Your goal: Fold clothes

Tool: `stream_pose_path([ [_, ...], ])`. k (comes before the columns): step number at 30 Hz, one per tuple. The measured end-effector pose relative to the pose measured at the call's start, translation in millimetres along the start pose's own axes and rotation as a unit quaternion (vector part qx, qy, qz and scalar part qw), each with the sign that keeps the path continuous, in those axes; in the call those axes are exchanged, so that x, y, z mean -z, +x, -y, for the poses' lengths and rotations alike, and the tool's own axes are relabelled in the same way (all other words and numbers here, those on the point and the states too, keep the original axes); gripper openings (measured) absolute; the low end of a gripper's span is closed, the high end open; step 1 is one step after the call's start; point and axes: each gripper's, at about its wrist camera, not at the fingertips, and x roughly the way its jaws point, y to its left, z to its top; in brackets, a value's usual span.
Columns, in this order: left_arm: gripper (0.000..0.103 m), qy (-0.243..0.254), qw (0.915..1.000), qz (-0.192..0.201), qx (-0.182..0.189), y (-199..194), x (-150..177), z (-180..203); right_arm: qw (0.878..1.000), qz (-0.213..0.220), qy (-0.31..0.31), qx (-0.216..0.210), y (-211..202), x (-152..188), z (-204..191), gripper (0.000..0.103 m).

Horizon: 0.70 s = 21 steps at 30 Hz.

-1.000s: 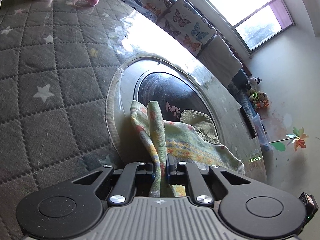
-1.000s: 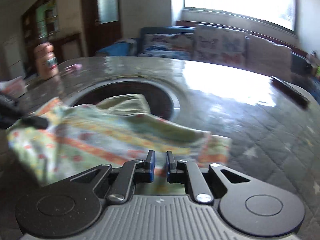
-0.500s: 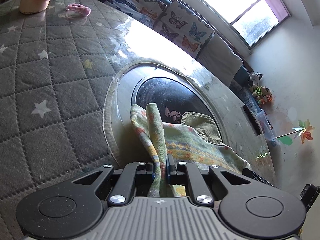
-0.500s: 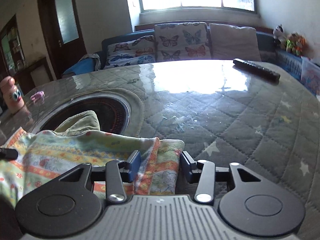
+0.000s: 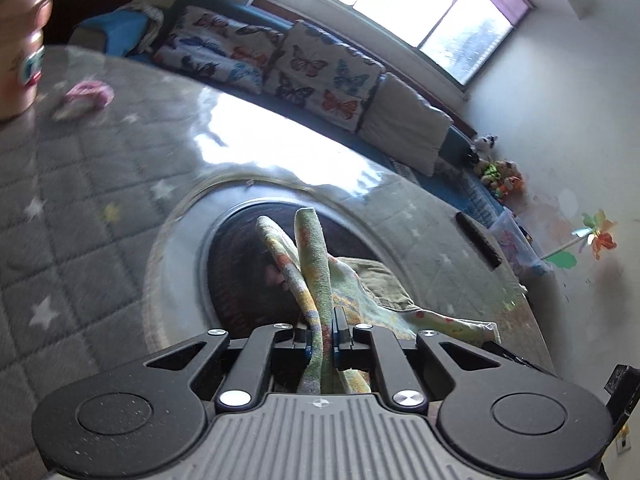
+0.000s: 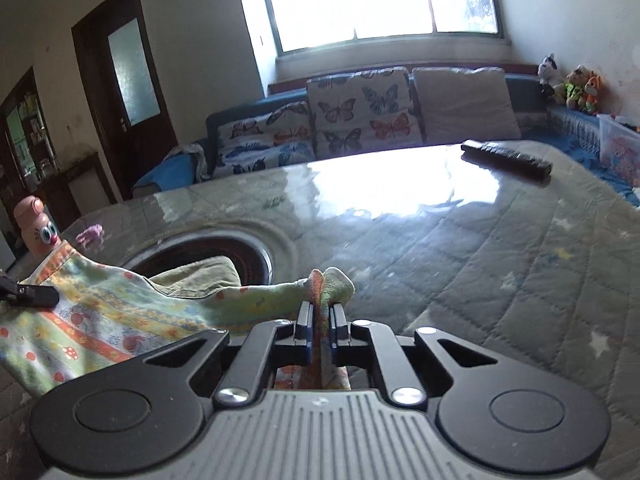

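A green patterned garment with orange stripes and small prints lies across the round table, over the dark round burner at its centre. An olive cloth shows under it. My left gripper is shut on a bunched edge of the garment, which rises between its fingers. My right gripper is shut on the opposite edge of the garment, which sticks up past its fingertips. The left gripper's tip shows at the left of the right wrist view.
The table has a grey quilted star cover under glossy glass. A black remote lies far right. A pink bottle with eyes and a pink hair tie sit far left. A sofa with butterfly cushions stands behind.
My right gripper, open around the garment's edge half a second ago, has shut on it. Both grippers have risen and tilted up, lifting the garment's edges. The left stays shut.
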Motion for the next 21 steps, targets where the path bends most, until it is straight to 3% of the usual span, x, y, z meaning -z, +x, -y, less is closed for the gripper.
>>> stream_pose_path([
  [7,0.009,0.061,0.9975,-0.013,0.034,43.0,-17.8,68.3,0.997,0.034,0.008,0.066,-31.5,-20.9,46.8,0.007],
  [15,0.009,0.110,0.9905,-0.041,0.071,108.7,-26.6,141.5,0.989,0.046,0.011,0.143,-40.9,-44.1,107.0,0.007],
  [21,0.010,0.151,0.9845,-0.069,0.058,154.3,-13.2,169.1,0.980,0.039,0.022,0.195,-31.3,-48.7,150.3,0.007],
])
